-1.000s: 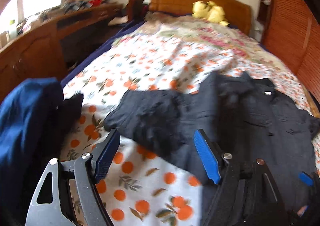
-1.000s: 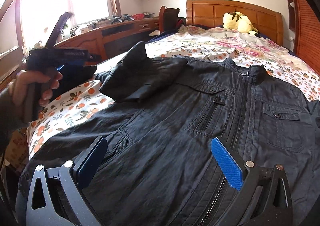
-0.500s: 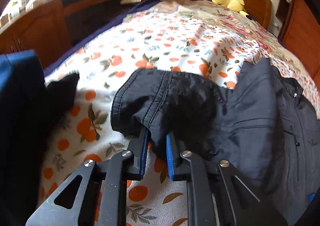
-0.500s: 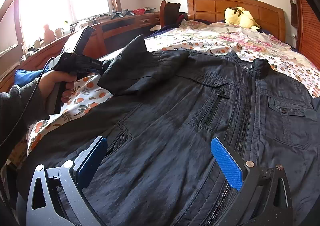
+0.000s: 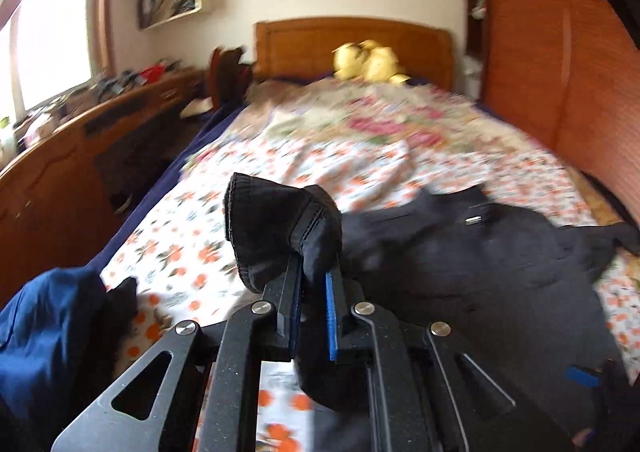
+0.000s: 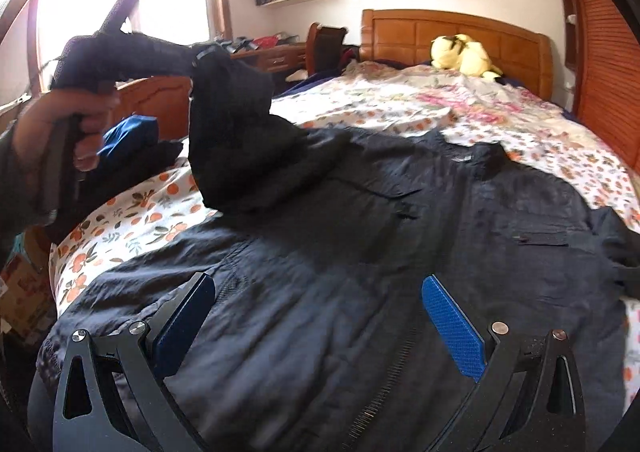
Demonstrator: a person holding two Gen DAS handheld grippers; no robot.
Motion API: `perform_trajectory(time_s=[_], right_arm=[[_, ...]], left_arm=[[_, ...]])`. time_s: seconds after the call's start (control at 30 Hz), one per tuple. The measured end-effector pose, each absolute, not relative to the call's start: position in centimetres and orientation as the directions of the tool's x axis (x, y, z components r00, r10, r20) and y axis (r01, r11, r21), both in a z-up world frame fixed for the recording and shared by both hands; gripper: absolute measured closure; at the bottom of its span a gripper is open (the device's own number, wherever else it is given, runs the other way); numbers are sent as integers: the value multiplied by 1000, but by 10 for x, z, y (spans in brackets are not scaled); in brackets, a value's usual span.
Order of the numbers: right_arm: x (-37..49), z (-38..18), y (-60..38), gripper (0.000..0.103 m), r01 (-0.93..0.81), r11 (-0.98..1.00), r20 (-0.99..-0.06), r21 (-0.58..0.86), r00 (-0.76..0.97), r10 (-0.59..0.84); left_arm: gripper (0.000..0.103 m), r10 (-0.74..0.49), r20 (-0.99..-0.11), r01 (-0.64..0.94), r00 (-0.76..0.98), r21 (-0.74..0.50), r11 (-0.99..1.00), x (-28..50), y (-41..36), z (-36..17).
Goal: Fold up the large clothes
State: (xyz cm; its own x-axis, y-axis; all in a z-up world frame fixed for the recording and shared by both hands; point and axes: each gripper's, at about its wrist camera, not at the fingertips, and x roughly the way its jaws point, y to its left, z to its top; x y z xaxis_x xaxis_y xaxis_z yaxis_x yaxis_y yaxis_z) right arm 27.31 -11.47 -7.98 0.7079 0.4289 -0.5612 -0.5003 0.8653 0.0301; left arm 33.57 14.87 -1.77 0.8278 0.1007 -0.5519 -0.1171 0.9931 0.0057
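Beyond the jacket [image 6: 360, 252] you have open bedspread [image 6: 400, 107] up to the yellow plush toy [image 6: 464, 55]. On your left, the raised sleeve [image 6: 232, 131] and a blue garment [image 5: 44, 316] crowd the bed edge; a slatted wall [image 5: 560, 63] flanks the right.

We look from the left gripper [image 5: 314, 276], low over the near left part of the bed [image 5: 400, 155], facing the far headboard [image 5: 352, 47]. From the right gripper [image 6: 316, 316] we look close over the jacket [image 6: 400, 272], the same way. Both views share jacket, bed, headboard and yellow toy [image 6: 464, 55].
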Motion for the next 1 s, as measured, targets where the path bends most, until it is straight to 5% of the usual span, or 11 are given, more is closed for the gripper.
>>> perform_trajectory(time_s=[0.53, 0.67, 0.93, 1.0], right_arm=[[246, -60, -176, 0, -301, 953, -573, 33, 775, 265], [238, -55, -173, 0, -278, 960, -577, 25, 780, 241], [241, -54, -167, 0, -279, 960, -604, 27, 760, 239], [240, -54, -161, 0, -285, 958, -607, 20, 758, 239]], left_arm=[[91, -121, -549, 154, 827, 13, 988, 271, 33, -18], [65, -103, -552, 168, 828, 69, 983, 247, 26, -33], [62, -109, -562, 148, 820, 25, 989, 194, 50, -60], [48, -98, -563, 132, 821, 19, 991, 180, 60, -66]])
